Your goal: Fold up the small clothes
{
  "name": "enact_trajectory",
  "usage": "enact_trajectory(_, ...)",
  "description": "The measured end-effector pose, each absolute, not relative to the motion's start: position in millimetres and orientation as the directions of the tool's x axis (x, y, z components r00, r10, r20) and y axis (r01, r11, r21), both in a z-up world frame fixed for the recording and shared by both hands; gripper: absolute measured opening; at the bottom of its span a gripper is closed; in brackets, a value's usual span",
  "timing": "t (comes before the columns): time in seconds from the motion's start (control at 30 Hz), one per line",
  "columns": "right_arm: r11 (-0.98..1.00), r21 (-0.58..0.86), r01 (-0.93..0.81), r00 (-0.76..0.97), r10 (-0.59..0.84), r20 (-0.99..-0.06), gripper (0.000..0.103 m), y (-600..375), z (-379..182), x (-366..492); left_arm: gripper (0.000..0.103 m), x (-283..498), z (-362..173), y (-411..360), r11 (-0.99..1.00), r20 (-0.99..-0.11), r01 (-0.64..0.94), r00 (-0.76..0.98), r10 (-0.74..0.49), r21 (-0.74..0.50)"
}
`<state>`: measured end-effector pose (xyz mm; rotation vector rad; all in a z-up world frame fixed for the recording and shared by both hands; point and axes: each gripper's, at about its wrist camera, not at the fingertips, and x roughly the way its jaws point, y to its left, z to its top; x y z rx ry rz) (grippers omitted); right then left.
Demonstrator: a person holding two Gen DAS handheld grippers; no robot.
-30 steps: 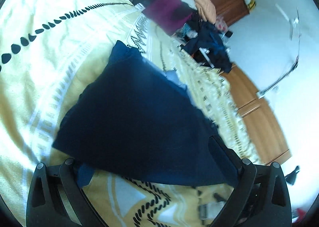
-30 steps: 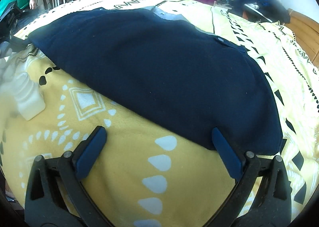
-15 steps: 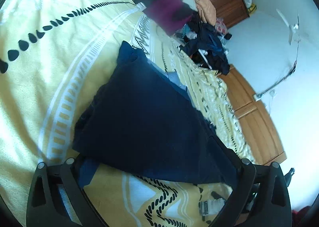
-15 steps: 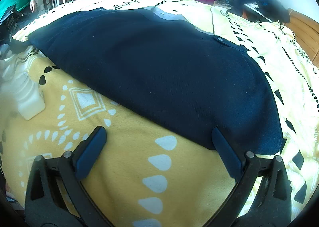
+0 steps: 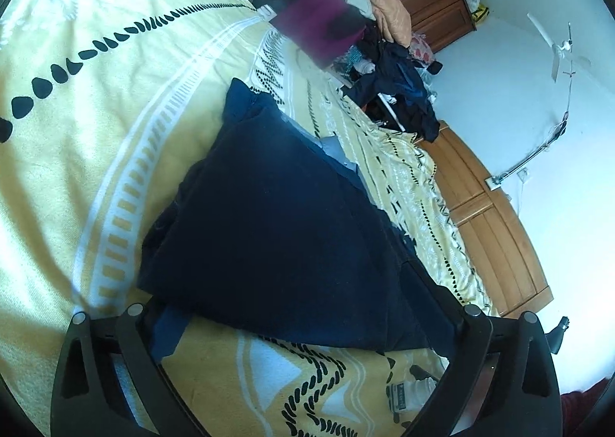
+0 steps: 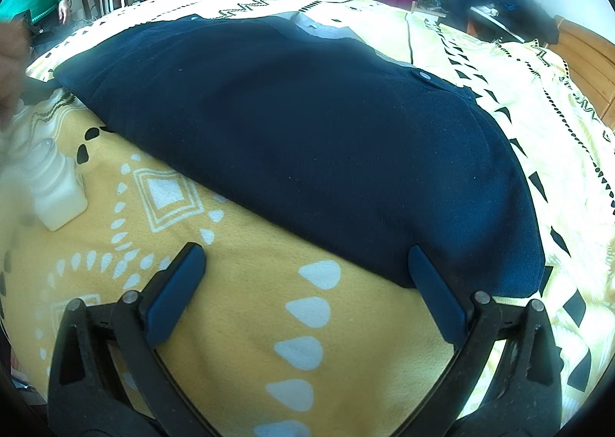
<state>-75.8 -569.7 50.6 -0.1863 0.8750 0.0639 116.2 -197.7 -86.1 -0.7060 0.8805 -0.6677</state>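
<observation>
Navy sweater (image 6: 307, 137) lying flat and folded on a yellow patterned blanket (image 6: 346, 352) that covers a bed. In the right wrist view, the right gripper (image 6: 303, 283) sits low over the blanket at the sweater's near edge, its jaws spread wide; the right fingertip (image 6: 434, 291) touches or overlaps the sweater's hem, the left one lies on bare blanket, and nothing is held between them. A white plastic bottle (image 6: 57, 191) stands on the blanket to the left, apart from the sweater. In the left wrist view, the left gripper (image 5: 303, 325) is likewise wide open at another edge of the sweater (image 5: 276, 229), whose cloth lies across the gap between the fingers without being pinched. A pile of clothes (image 5: 388, 68) and a wooden cabinet (image 5: 496, 229) stand beyond the bed.
</observation>
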Motion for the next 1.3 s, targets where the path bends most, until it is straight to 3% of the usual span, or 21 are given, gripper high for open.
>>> enact_trajectory(1.3,0.982,-0.137,-0.133,0.64,-0.021,-0.768,0.103,-568.0,50.5,-79.9,0.103,117.2,-87.9,-210.9,0.622,-0.472,0.255,0.462,-0.751,-0.74)
